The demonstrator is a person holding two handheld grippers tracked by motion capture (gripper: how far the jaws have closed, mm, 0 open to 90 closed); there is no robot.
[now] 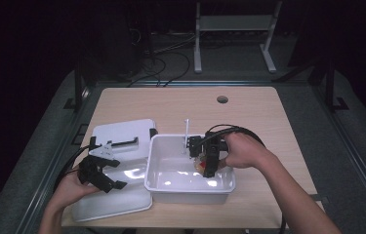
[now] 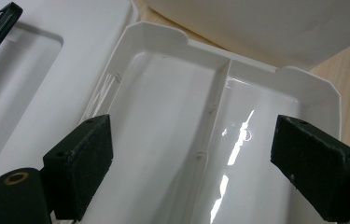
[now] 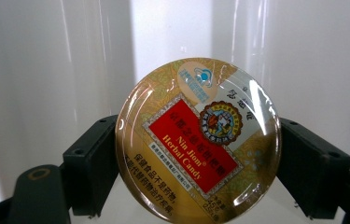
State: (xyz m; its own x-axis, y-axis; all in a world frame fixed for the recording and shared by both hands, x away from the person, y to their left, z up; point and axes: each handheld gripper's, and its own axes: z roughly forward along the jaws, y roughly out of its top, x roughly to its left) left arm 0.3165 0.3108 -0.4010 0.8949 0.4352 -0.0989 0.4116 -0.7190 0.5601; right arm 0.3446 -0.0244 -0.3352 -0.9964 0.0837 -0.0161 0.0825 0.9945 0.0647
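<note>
Both grippers were in view from above at the near side of the wooden table (image 1: 185,105). Right gripper (image 1: 209,165) was lowered into the white tub (image 1: 171,187), the person's right hand (image 1: 241,150) wrapped over its top with the forearm running back to the near right corner. Its jaws were clamped on a round candy tin (image 3: 198,139), one black pad against each side of the rim, as the right gripper view showed; the tin sat face-on to that camera, held inside the tub and close to the pale inner wall. From above, the tin appeared as a small yellow and red patch (image 1: 201,166) beneath the gripper, near the tub's right half.

Left gripper (image 1: 103,173) was held low over the white tray (image 1: 117,204) at the near left, in the person's left hand (image 1: 71,187). Its jaws stood wide apart with nothing between them. The left gripper view showed the tray (image 2: 172,51) to be glossy, split by a ridge into two long compartments, both bare. A flat white lid (image 1: 122,131) with a dark handle lay just behind the tray.

Legible on the tin's red panel: "Nin Jiom Herbal Candy". Chinese characters ran alongside and below it; a round emblem and a blue mark sat above. Smaller print was too fine to read.
</note>
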